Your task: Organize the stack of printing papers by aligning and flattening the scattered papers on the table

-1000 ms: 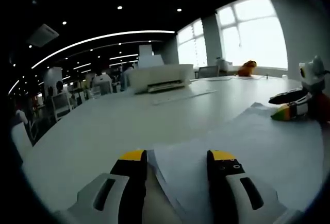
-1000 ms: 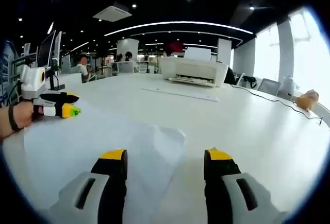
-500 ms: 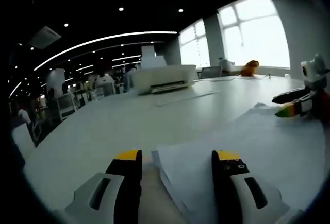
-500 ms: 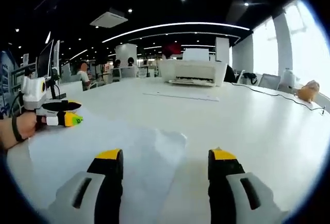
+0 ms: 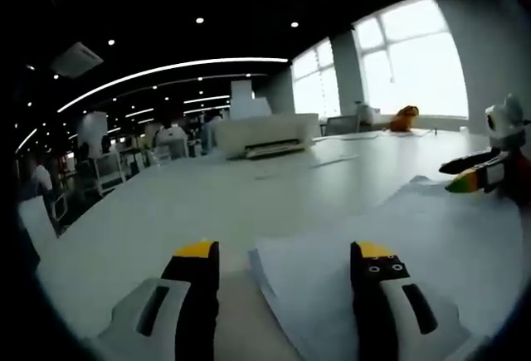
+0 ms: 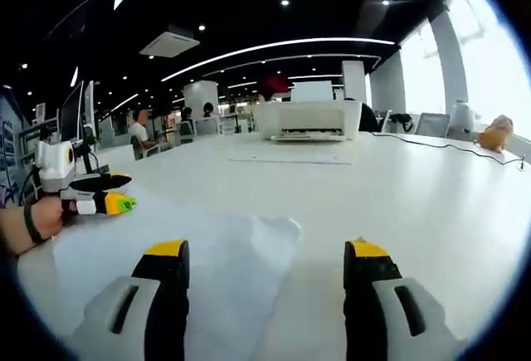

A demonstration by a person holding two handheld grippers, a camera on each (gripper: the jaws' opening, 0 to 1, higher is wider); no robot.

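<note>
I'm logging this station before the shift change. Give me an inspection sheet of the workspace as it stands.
Surface: white table, large, mostly bare.
Job's things: stack of printing papers lying flat between the grippers, edges fanned at the near corner, not yet aligned.
Clutter: white printer at the far end, a loose sheet before it; orange object by the window, too small to identify.
Grippers: left gripper open, jaws straddling the stack's edge; right gripper open, low at the stack's corner.
Cables: dark cable running along the table.
Surroundings: open office, desks, people seated, bright windows.
</note>
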